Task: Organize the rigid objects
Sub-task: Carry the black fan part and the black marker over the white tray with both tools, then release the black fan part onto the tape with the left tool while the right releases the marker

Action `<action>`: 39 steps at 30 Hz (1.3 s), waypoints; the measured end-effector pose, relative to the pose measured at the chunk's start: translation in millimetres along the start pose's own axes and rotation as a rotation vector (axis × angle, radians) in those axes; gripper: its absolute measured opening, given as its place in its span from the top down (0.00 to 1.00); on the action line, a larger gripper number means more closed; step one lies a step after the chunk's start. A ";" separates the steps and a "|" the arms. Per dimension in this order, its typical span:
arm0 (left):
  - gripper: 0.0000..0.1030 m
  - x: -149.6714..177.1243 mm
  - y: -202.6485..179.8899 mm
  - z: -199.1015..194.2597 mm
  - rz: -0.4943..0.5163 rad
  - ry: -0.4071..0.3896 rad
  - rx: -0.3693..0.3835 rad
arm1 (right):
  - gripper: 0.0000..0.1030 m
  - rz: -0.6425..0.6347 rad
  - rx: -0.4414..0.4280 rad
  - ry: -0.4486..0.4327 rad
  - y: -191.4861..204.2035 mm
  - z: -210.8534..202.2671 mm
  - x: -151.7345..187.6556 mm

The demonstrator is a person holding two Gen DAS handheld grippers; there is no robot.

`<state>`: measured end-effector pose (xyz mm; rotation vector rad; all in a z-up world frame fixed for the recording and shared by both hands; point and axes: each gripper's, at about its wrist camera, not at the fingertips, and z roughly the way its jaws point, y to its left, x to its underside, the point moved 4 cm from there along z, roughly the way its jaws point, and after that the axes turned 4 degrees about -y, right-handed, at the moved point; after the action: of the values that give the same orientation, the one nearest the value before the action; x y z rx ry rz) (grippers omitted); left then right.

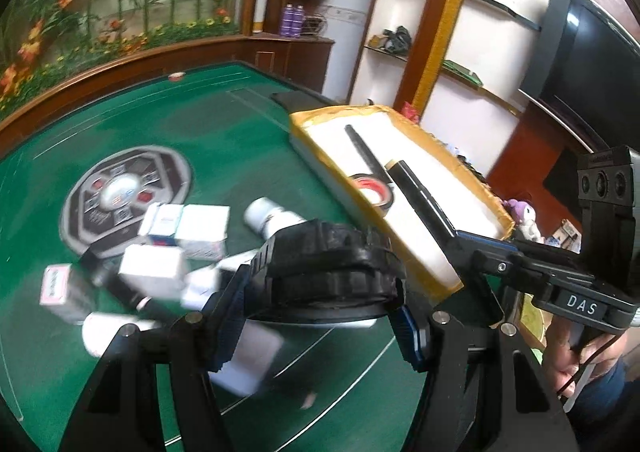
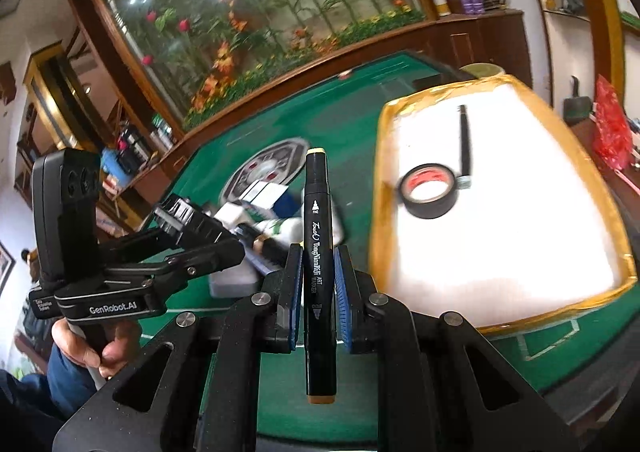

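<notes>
Clamped in our right gripper (image 2: 318, 284), jaws tight, the marker (image 2: 318, 252) heads for the tray (image 2: 520, 316), while our left gripper's (image 1: 316, 316) jaws grip the black lid (image 1: 328, 272), also needing release there.

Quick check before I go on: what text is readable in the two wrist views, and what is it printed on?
"Touch TongNianRiJi ART MARKER" (roughly): black marker held in the right tongs.
"GenRobot.AI": left handheld unit's body.
"DAS": right handheld unit's body.
Small white boxes on the green table: print too blurred to read.
</notes>
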<state>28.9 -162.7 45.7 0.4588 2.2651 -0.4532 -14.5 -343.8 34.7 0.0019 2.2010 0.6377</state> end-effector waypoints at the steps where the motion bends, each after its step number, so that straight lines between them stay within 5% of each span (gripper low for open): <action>1: 0.37 -2.8 -5.2 3.5 0.006 0.001 0.008 | 0.86 0.010 0.006 -0.010 -5.0 -3.8 -1.2; 11: 0.37 -36.2 -55.0 67.4 0.037 0.096 0.073 | 0.86 0.091 0.145 -0.025 -67.3 -19.3 -32.1; 26: 0.37 -78.8 -51.6 170.3 -0.066 0.265 0.044 | 0.86 0.120 0.336 0.146 -140.8 57.2 -92.9; 39: 0.33 -93.6 -48.7 181.7 -0.121 0.248 0.012 | 0.85 0.127 0.377 0.150 -152.0 61.5 -93.3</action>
<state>178.9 -304.8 7.3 0.4037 2.5407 -0.4941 123.0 -468.6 1.8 0.2998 2.4510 0.2896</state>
